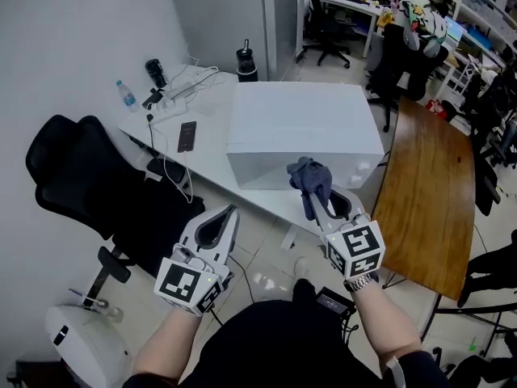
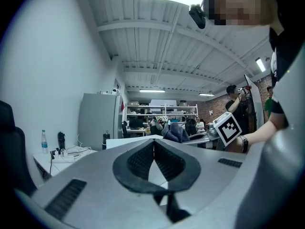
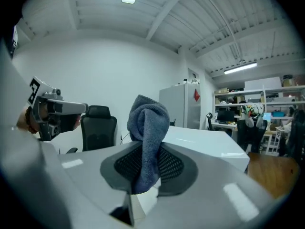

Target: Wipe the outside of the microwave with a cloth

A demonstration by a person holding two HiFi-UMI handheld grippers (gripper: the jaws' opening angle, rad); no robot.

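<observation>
One gripper is nearer: the right gripper, jaws pinching the cloth, has the microwave just ahead; the left gripper is farther back, jaws together, empty.

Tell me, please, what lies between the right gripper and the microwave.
Only the cloth that the right gripper holds; the head view shows it before the microwave.

My cloth reads as soft grey-blue towelling, nubbly and matt. The microwave has a smooth white casing with a slight gloss. The left gripper and right gripper wear matt grey plastic shells with black cross-hatched pads. The wooden table shows a satin brown sheen. I see glossy floor tiles.
</observation>
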